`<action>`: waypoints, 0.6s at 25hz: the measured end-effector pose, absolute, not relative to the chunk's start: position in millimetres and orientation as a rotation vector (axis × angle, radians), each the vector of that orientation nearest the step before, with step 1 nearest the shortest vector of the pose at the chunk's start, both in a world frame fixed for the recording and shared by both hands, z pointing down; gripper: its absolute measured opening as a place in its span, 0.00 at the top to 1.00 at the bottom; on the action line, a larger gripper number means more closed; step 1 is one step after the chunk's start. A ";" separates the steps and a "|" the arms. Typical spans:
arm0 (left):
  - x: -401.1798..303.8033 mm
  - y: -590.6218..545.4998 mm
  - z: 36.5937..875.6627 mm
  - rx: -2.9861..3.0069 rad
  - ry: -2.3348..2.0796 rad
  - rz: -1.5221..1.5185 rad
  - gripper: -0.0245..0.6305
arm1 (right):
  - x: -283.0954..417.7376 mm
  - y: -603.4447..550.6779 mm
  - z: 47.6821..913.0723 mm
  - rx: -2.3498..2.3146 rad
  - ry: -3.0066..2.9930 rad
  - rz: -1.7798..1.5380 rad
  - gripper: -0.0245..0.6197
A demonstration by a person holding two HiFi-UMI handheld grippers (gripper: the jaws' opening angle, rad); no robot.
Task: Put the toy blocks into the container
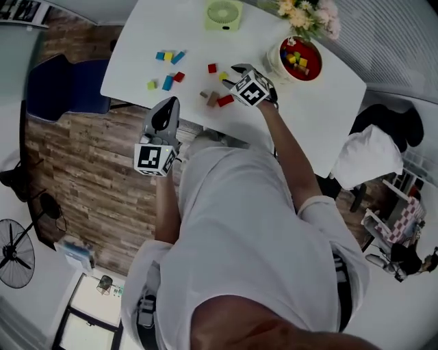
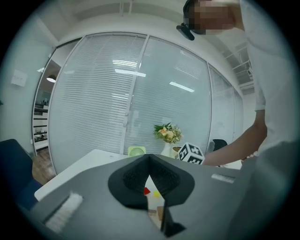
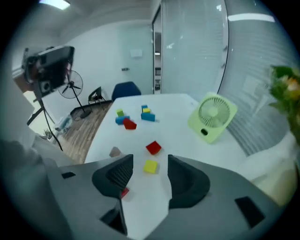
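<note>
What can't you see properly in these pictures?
- Head view: the blocks in the red bowl are too small to count.
- Left gripper view: the left gripper hides most of the table with its own body.
- Right gripper view: a red block sits half behind one jaw; the flowers are blurred and cut off by the edge.

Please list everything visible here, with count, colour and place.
table: one, white, top centre.
loose toy blocks: about eleven; red, blue, yellow, green, tan; on the table.
container: one, red, table's right end, blocks inside.
desk fan: one, light green, table's far edge.
flowers: one bunch, yellow and pink, beside the container.
chair: one, blue, left of the table.
standing fan: one, black, floor, lower left.
left hand-held gripper: one, grey, shut, empty, by the table's near edge.
right hand-held gripper: one, grey, open, empty, aimed at a yellow block.
</note>
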State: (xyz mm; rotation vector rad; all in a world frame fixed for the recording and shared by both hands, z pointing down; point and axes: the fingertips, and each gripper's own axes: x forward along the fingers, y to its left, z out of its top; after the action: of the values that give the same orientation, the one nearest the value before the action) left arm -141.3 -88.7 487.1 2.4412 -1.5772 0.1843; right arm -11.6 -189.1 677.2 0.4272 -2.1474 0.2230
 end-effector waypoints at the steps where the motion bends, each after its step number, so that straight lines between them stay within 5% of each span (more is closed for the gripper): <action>1: -147.7 -83.1 486.6 2.420 -1.601 0.184 0.97 | -15.9 -188.6 698.8 0.406 -2.095 0.249 0.59; 5: -172.2 -59.3 485.1 2.334 -1.700 0.195 0.97 | -22.1 -189.9 757.6 0.366 -1.948 0.249 0.56; 11: -192.1 -37.1 483.8 2.248 -1.790 0.194 0.97 | -26.4 -186.3 769.5 0.330 -1.976 0.275 0.76; 15: -186.5 -41.1 484.2 2.270 -1.768 0.195 0.97 | -25.7 -193.0 753.5 0.374 -2.056 0.322 0.76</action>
State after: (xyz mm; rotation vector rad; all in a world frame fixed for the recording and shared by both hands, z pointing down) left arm -186.5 -41.1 484.2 2.2702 -1.7680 0.1950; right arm -25.7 -193.0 753.5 0.3744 -2.0561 0.3217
